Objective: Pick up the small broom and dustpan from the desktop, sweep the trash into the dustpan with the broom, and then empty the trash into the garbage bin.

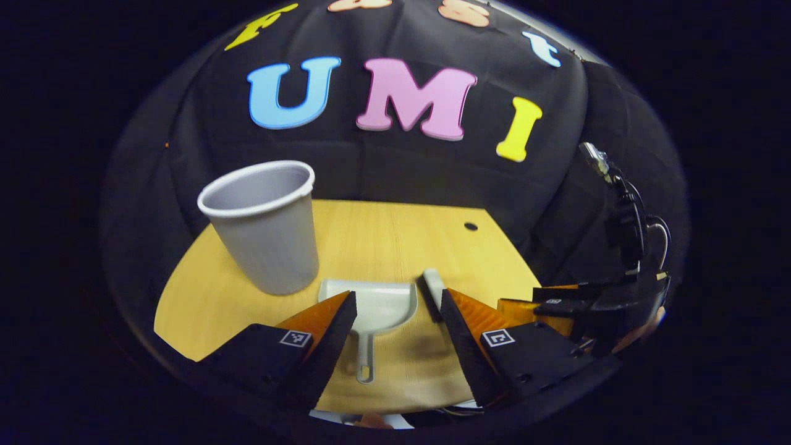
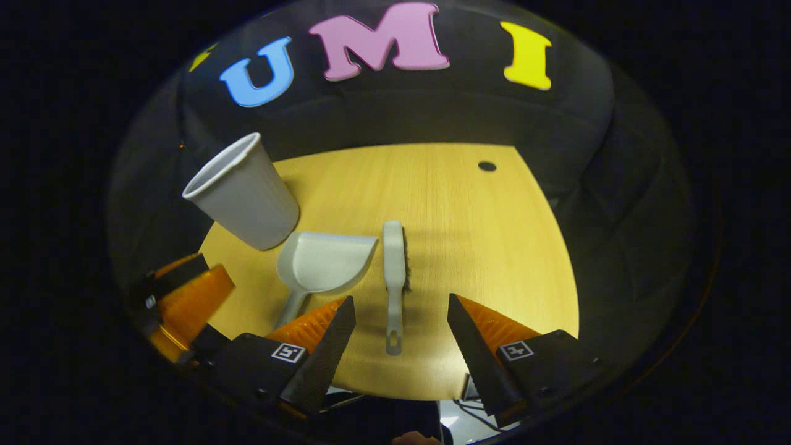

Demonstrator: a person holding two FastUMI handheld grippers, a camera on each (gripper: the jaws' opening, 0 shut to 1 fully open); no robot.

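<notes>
Two pairs of fingers are mine, and both stand wide open with nothing between them. Nearest my left gripper (image 1: 395, 321) lies the one dustpan (image 1: 376, 304), flat on the table (image 1: 383, 235). Its handle points back toward me and ends in the gap between my left fingers, and its scoop opens away from me. So my left hand is the nearer one for the pan, and its long axis runs straight along my reach.

Nearest my right gripper (image 2: 398, 327) lies the one small broom (image 2: 393, 281). It too lies lengthwise toward me, with the handle's hanging hole close in between my right fingers and the bristles along the far half. The dustpan in this view (image 2: 321, 262) sits just beside the broom on its left, apart from it, and my left gripper (image 2: 185, 303) shows off to that side.

Farther back, by the pan's far left corner, one garbage bin (image 1: 266, 225) stands upright and open. I judge each handle needs only a straight push forward and down before I close. I can make out no trash on the table.
</notes>
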